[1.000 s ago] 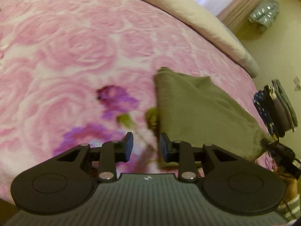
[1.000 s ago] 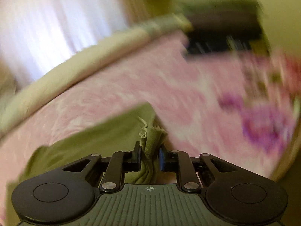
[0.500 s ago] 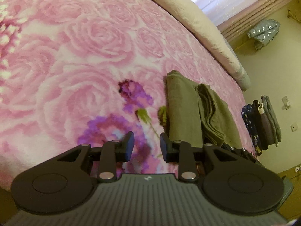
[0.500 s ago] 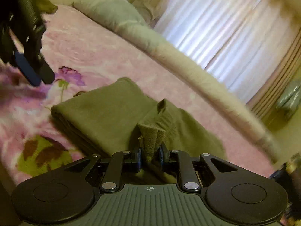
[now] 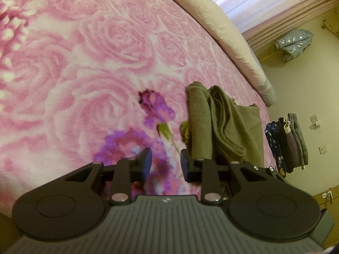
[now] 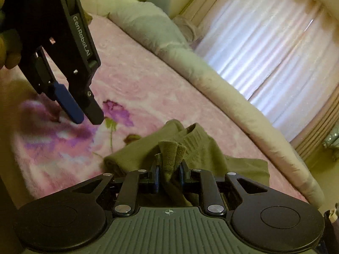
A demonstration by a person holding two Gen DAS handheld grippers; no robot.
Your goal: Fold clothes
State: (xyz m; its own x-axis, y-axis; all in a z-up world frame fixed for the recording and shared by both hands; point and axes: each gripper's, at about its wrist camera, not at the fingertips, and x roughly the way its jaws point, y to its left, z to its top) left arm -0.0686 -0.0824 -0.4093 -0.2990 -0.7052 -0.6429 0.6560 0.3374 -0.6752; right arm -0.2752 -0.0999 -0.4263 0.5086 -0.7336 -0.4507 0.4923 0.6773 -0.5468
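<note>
An olive green garment (image 5: 222, 124) lies folded on the pink rose blanket (image 5: 95, 63), its layers bunched along one edge. In the right wrist view my right gripper (image 6: 169, 170) is shut on a pinched wad of that olive green garment (image 6: 169, 154), low over the fold. My left gripper (image 5: 165, 163) stands open and empty above the purple flower print, just left of the garment. From the right wrist view the left gripper (image 6: 89, 116) hangs over the blanket, apart from the cloth, with a hand on its grip.
A beige rolled quilt (image 5: 222, 33) runs along the far edge of the bed, under white curtains (image 6: 275, 42). A stack of folded clothes (image 5: 286, 141) sits past the bed's right side. A silver jacket (image 5: 294, 42) hangs on the yellow wall.
My right gripper swung across and rolled, carrying the garment's edge over so the flat cloth is now doubled and bunched. The left gripper drifted slightly, staying open.
</note>
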